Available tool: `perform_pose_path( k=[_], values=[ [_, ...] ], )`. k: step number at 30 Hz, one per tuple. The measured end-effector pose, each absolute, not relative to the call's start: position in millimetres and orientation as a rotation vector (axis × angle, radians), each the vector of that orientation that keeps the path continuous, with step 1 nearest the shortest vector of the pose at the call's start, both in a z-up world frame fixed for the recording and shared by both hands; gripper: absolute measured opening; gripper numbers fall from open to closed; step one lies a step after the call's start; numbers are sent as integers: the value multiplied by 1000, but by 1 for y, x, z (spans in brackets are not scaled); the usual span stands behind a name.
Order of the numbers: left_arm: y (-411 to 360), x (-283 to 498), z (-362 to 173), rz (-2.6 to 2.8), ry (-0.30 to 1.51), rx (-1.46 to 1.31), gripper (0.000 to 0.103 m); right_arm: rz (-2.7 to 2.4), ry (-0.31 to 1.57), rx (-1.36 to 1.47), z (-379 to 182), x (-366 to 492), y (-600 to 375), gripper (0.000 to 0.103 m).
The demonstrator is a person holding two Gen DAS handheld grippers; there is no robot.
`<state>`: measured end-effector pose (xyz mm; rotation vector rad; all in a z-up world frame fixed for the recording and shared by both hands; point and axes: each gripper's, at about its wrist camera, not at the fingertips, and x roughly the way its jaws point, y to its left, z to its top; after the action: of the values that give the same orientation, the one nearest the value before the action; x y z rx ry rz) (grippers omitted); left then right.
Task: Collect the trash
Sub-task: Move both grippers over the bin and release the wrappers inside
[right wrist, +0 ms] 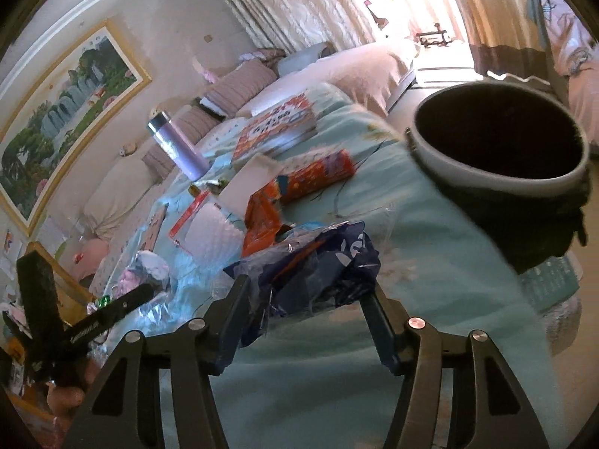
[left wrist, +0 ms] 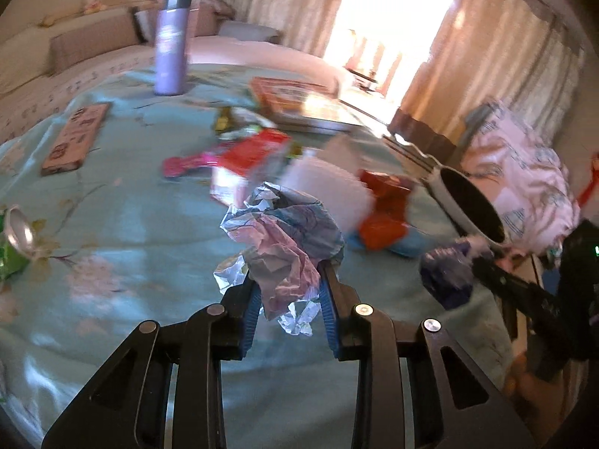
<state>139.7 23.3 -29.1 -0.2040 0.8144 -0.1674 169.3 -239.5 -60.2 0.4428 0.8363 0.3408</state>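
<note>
Left claw [left wrist: 288, 292] grips a crumpled pink-blue wrapper [left wrist: 284, 232]; right claw [right wrist: 305, 299] clamps a dark-blue wrapper [right wrist: 318, 265] beside the bin [right wrist: 501, 149]

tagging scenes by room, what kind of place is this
Most likely a bedroom: litter lies on a floral blue bedspread, cushions line the wall, curtains cover a bright window.

bed [left wrist: 123, 224] light-blue floral cover | curtains [left wrist: 486, 60] sunlit | wall painting [right wrist: 63, 131] gold-framed
</note>
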Motion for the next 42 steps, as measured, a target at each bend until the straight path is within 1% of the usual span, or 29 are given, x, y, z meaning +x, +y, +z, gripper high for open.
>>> perform_pose_path(
  k=[20,31,42],
  values=[
    [-119,164,-10,-431,837,-61,28,158,712,487,-35,164,-346,60],
    [-162,185,-6,-479,845,-26,28,91,699,483,-37,178,-382,60],
    [-199,222,-5,-507,867,-7,29,54,725,469,-49,205,-406,61]
  ],
)
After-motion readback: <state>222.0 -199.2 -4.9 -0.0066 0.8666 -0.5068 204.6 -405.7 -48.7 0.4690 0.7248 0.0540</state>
